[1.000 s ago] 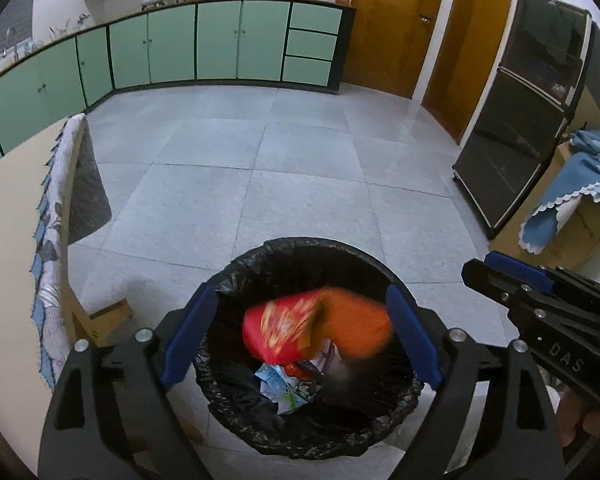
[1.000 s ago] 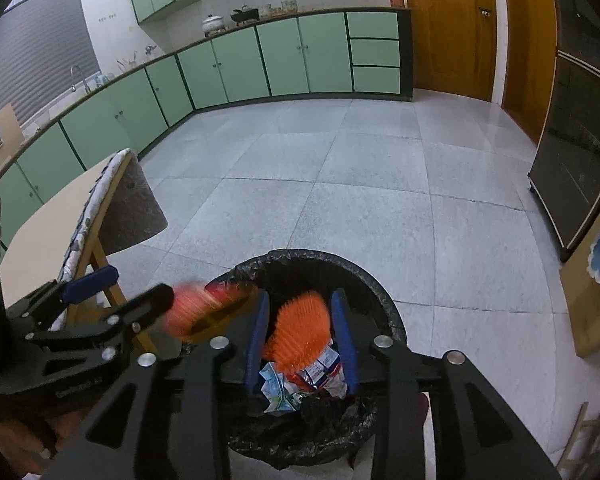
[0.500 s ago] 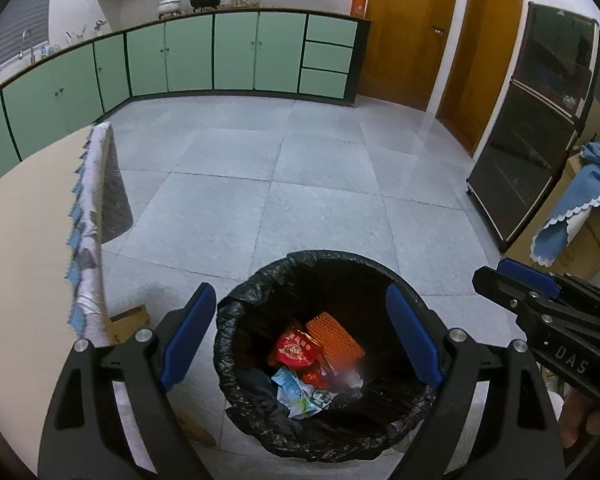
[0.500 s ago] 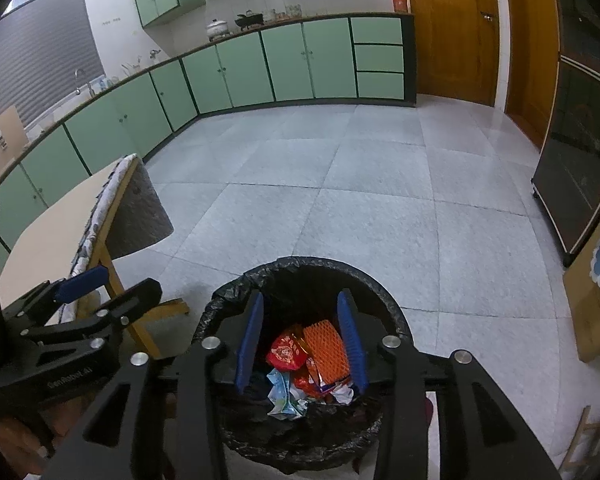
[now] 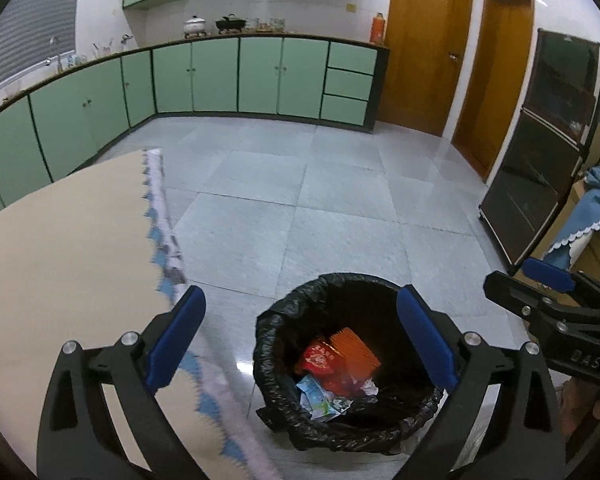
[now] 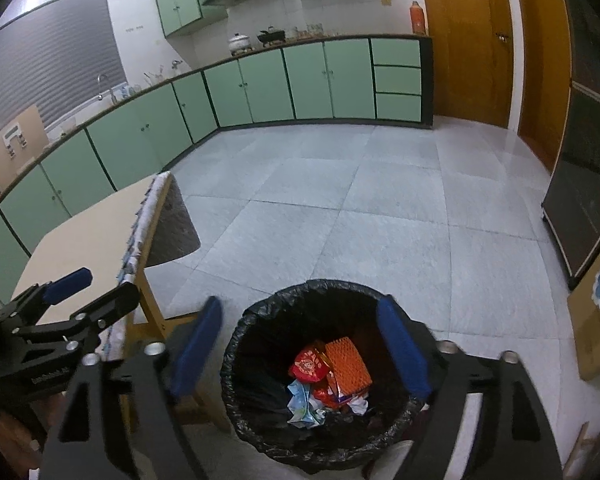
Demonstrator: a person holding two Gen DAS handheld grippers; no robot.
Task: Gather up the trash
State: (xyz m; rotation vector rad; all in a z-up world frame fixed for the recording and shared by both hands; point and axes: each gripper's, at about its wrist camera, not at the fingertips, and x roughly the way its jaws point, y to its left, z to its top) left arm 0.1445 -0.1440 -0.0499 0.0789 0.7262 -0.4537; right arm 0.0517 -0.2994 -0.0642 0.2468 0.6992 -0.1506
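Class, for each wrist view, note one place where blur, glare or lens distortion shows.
Left wrist view: the tablecloth edge smears with motion blur, and glare spots the floor beside it. Right wrist view: the right gripper has soft, blurred blue pads, and the cabinet row bows under fisheye distortion.

We see a tiled floor [image 5: 332, 200] running back to a curved run of green cabinets [image 5: 220, 76], with a white pot [image 5: 196, 25] and a black pan [image 5: 231, 23] on the counter, two wooden doors [image 5: 428, 44] at right, a dark glass cabinet [image 5: 540, 152], and a beige table [image 5: 60, 248] edged with patterned cloth [image 5: 160, 216]
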